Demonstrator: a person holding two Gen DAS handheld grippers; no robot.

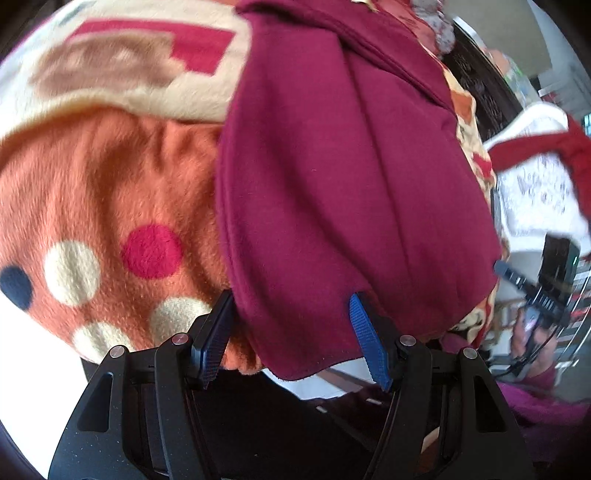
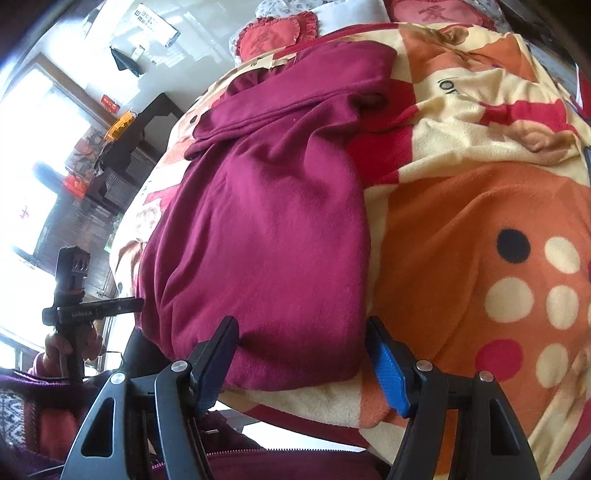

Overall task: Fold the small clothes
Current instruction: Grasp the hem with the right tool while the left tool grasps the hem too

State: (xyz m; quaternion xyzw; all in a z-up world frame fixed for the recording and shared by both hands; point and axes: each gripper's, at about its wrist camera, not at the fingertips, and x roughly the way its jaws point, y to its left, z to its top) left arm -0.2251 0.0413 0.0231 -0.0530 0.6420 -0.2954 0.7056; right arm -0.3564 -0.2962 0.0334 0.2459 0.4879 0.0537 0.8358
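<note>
Maroon garment [image 2: 258, 221] on fleece blanket [image 2: 461, 229]: soft, light, limp | left gripper [image 1: 295, 332] and right gripper [image 2: 303, 354] spread, empty | you'd pinch the near hem corners.

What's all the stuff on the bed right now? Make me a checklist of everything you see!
Surface: fleece blanket, orange and cream, with dots.
Job's things: maroon garment lying on the blanket, partly folded lengthwise.
Clutter: red heart cushion beyond the garment; a white and red cloth off to the side.
Grippers: left gripper open at the garment's near hem; right gripper open, same hem.
Cables: nothing seen clearly.
Surroundings: bright window, dark wooden furniture.
</note>
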